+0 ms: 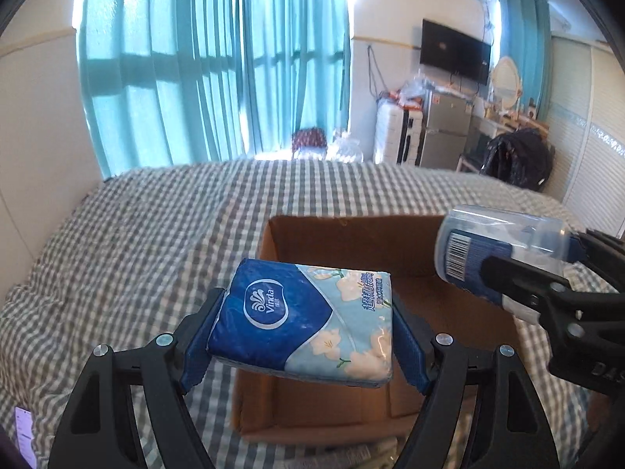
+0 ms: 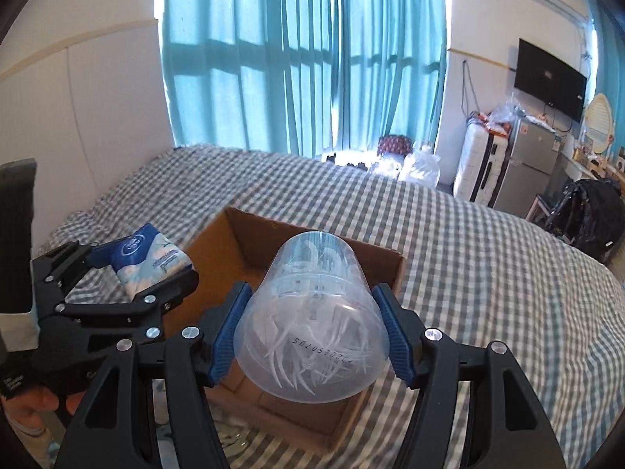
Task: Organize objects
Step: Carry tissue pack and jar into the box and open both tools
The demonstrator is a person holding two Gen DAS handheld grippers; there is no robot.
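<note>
Tissue pack [image 1: 300, 322] lies crosswise, pinched by left gripper [image 1: 302, 336]; right gripper [image 2: 310, 336] pinches clear jar [image 2: 312, 320], long axis pointing forward.

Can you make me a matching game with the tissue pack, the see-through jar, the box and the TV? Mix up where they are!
Things:
1. tissue pack
2. clear jar
3. cardboard box
4. TV

Places:
A. on the checked bed, open at the top
B. clamped in the right gripper
C. on the wall
D. clamped in the left gripper

Pairs: 1-D, 2-B, 3-A, 4-C
</note>
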